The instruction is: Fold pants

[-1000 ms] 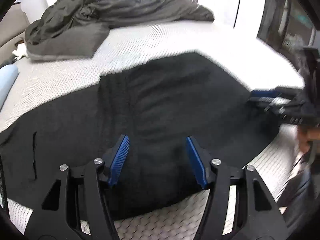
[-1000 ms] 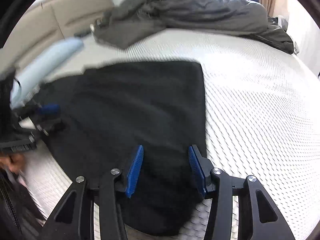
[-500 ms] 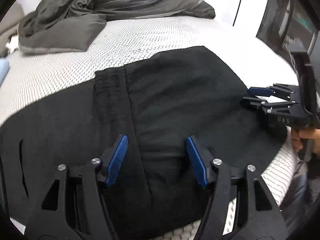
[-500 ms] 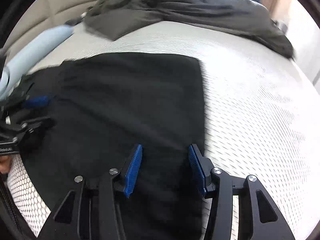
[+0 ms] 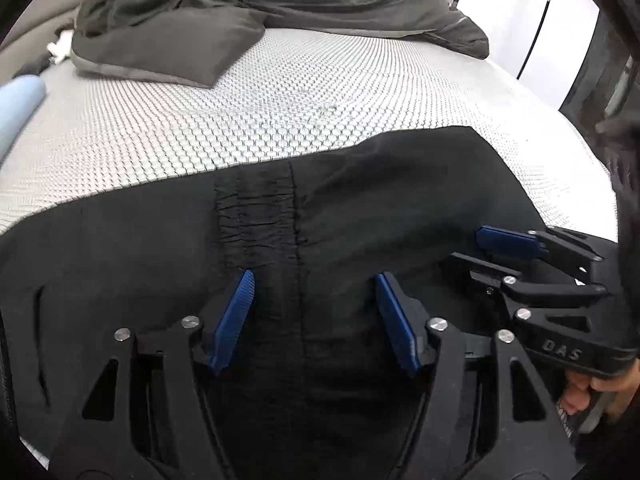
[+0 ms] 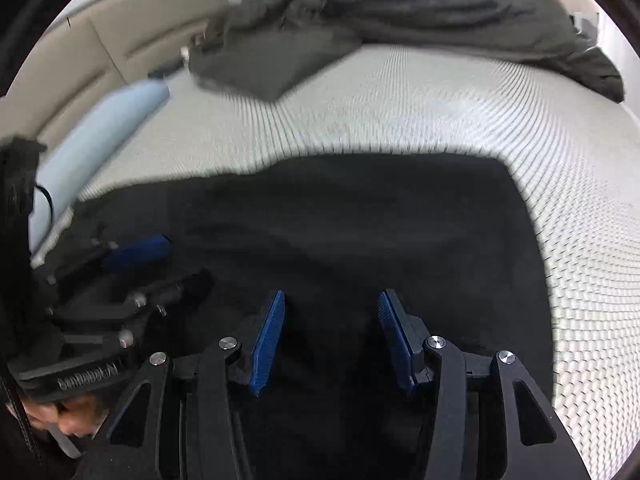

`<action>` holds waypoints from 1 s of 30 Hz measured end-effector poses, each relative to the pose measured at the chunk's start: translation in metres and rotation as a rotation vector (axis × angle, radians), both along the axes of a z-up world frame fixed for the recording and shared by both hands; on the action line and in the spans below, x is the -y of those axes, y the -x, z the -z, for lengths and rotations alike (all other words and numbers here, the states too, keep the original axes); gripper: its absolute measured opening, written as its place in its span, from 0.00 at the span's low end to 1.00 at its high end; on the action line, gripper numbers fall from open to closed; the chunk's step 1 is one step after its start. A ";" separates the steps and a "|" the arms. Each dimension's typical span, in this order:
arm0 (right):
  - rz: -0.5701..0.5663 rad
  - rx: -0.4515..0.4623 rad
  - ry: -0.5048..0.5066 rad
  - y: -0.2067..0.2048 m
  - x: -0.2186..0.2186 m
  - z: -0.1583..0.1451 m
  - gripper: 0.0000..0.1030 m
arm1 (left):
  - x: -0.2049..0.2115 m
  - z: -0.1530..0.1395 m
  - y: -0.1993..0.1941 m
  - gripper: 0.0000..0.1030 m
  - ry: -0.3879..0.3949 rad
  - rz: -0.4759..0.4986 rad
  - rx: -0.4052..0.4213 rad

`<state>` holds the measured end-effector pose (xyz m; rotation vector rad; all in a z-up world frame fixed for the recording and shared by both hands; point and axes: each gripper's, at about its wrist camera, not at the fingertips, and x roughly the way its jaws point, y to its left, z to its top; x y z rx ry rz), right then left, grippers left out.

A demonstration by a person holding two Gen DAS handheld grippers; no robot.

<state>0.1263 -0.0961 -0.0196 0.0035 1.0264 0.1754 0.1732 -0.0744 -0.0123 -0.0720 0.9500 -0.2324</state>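
Left wrist: pants [image 5: 360, 216] already folded over on bed [image 5: 280, 92], further fold left; left gripper [image 5: 316, 316] fingers just widened, empty; right gripper [image 6: 330, 336] part-open, empty.

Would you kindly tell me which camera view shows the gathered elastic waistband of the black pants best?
The left wrist view: the black pants' gathered elastic waistband lies sharp just beyond the left gripper, its puckers and stitched seam clear. In the right wrist view the pants are a blurred dark mass with no waistband detail discernible.

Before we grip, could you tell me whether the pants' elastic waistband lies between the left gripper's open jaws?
Yes, the waistband runs between them.
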 end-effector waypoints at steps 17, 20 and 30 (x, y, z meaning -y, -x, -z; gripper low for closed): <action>0.221 -0.069 -0.534 0.055 0.152 0.011 0.50 | -0.142 -0.048 0.094 0.63 0.080 -0.290 0.115; 0.207 -0.084 -0.624 0.034 0.145 0.021 0.31 | -0.180 -0.048 0.100 0.63 0.122 -0.393 0.116; 0.208 -0.061 -0.305 0.010 0.105 0.021 0.28 | -0.272 -0.025 0.142 0.63 0.177 -0.592 0.048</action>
